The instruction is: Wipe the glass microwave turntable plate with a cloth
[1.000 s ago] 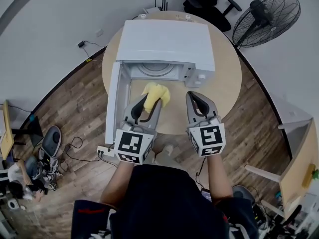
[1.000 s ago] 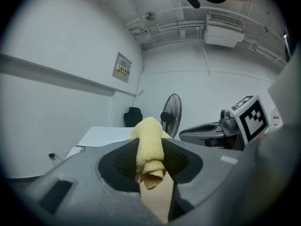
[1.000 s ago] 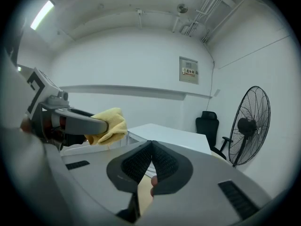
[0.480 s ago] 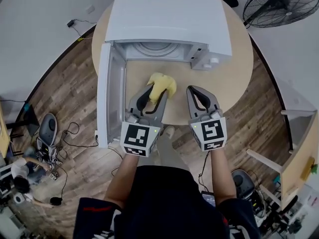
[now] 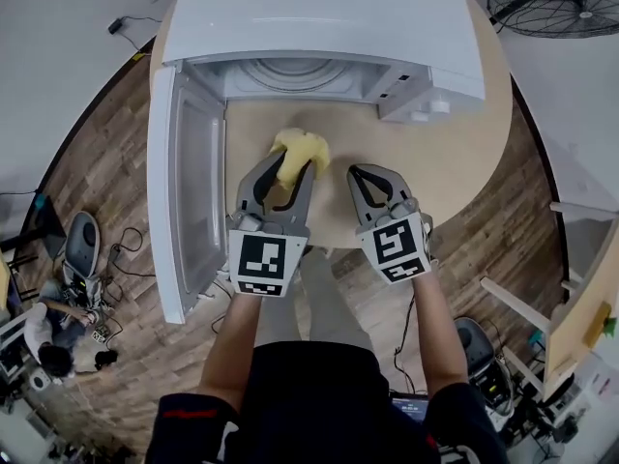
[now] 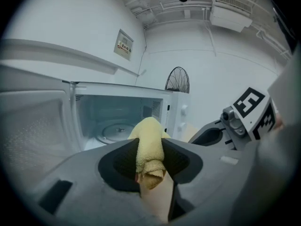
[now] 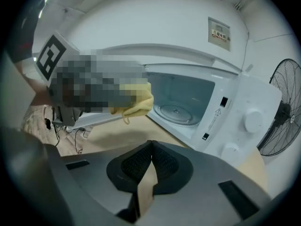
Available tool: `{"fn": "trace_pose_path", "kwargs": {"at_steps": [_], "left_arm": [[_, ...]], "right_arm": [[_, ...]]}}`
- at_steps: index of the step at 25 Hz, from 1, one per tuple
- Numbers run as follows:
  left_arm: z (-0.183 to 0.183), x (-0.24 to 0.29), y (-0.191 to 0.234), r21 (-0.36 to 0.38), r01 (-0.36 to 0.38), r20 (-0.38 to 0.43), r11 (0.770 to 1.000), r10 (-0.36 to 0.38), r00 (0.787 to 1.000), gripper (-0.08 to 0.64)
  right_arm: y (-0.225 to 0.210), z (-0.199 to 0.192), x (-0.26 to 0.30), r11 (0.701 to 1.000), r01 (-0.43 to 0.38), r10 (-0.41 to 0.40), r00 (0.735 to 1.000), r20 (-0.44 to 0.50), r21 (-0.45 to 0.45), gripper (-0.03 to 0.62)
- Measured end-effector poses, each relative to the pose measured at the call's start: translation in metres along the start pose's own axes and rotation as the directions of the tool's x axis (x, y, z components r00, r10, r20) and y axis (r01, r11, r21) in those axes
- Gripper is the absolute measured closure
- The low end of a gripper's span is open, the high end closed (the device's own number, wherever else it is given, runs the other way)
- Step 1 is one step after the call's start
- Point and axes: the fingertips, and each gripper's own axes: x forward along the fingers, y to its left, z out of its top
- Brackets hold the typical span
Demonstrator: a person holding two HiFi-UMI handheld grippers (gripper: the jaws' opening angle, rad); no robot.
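Now claw clamps cloth; sign illegible

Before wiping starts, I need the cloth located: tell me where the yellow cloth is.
The yellow cloth is clamped in the left hand-held gripper, mid-frame in the head view, over the table just in front of the open microwave.

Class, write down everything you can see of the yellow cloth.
The yellow cloth is soft, terry-like fabric, bunched and folded into a thick wad. The left gripper is shut on it, with the jaws pressing both sides. One rumpled end sticks out past the tips and a smaller end hangs behind them. It is held over the round wooden table, in front of the open microwave, apparently touching nothing else.
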Motion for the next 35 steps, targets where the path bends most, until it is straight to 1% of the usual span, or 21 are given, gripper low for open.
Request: {"fn": "trace_pose_path", "kwargs": {"at_steps": [6, 9, 14, 18, 25, 30, 32, 33, 35], "left_arm": [[-0.041, 0.022, 0.011, 0.012, -0.021, -0.055, 1.0, 0.021, 0.998, 0.433], [-0.058, 0.029, 0.02, 0.031, -0.043, -0.084, 0.999, 0.045, 0.995, 0.433], [-0.073, 0.038, 0.032, 0.029, -0.061, -0.098, 0.998, 0.064, 0.993, 0.433], [-0.084, 0.042, 0.038, 0.033, -0.087, -0.108, 0.996, 0.09, 0.99, 0.433], [-0.1, 0.041, 0.044, 0.009, -0.102, -0.108, 0.995, 0.102, 0.989, 0.433], [-0.105, 0.043, 0.047, 0.012, -0.106, -0.1, 0.994, 0.106, 0.989, 0.433], [-0.106, 0.043, 0.048, 0.027, -0.114, -0.099, 0.993, 0.116, 0.988, 0.433], [-0.106, 0.042, 0.049, 0.036, -0.114, -0.099, 0.993, 0.117, 0.988, 0.433], [-0.109, 0.041, 0.05, 0.039, -0.112, -0.099, 0.993, 0.116, 0.988, 0.433]], "right_arm": [[-0.009, -0.028, 0.035, 0.999, -0.034, 0.032, 0.997, -0.064, -0.039, 0.583], [-0.014, -0.033, 0.053, 0.994, -0.045, 0.037, 0.996, -0.083, -0.095, 0.583], [-0.023, -0.033, 0.081, 0.985, -0.053, 0.039, 0.995, -0.093, -0.161, 0.583], [-0.031, -0.031, 0.099, 0.98, -0.028, 0.011, 0.996, -0.086, -0.197, 0.583], [-0.043, -0.019, 0.116, 0.962, 0.013, -0.03, 0.998, -0.057, -0.271, 0.581], [-0.049, -0.004, 0.127, 0.949, 0.041, -0.05, 0.998, -0.023, -0.312, 0.58], [-0.05, 0.001, 0.129, 0.945, 0.053, -0.059, 0.998, -0.009, -0.323, 0.579], [-0.051, 0.002, 0.13, 0.944, 0.056, -0.061, 0.998, -0.005, -0.325, 0.577], [-0.051, 0.005, 0.131, 0.942, 0.062, -0.067, 0.998, -0.002, -0.331, 0.546]]}}
